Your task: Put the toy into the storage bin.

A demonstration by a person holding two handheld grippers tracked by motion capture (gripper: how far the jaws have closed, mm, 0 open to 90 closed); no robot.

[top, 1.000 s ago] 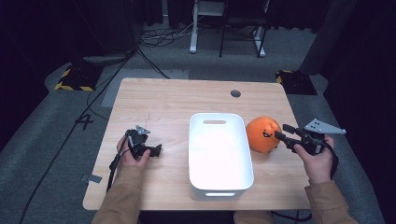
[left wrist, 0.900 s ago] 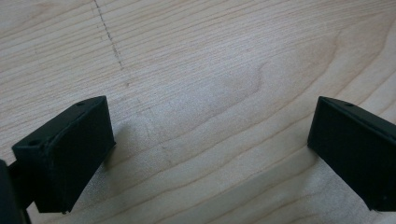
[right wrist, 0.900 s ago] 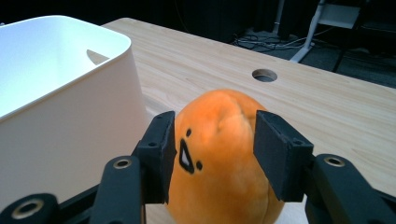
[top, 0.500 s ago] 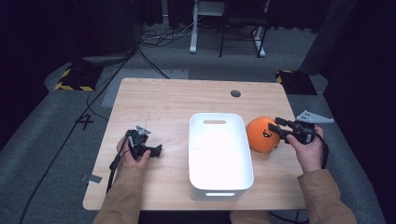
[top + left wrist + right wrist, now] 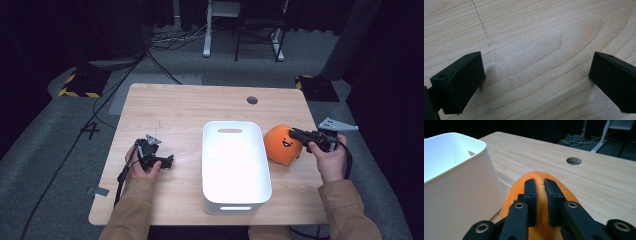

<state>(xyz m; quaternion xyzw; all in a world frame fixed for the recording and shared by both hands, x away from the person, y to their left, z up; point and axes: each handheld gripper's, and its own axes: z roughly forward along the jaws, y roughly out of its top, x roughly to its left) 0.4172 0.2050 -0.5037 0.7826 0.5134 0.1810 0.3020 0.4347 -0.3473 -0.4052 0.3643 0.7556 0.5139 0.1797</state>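
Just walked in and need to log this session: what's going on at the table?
A person at a light wooden table works with a gripper in each hand. The right gripper has its jaws pinched on the top of a soft orange plush toy with a smiley face, which sits just right of an empty white plastic bin. The left gripper rests open on bare wood, holding nothing.

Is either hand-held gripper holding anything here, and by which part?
The right hand-held gripper pinches a fold at the top of the orange plush. The left hand-held gripper is open over bare table.
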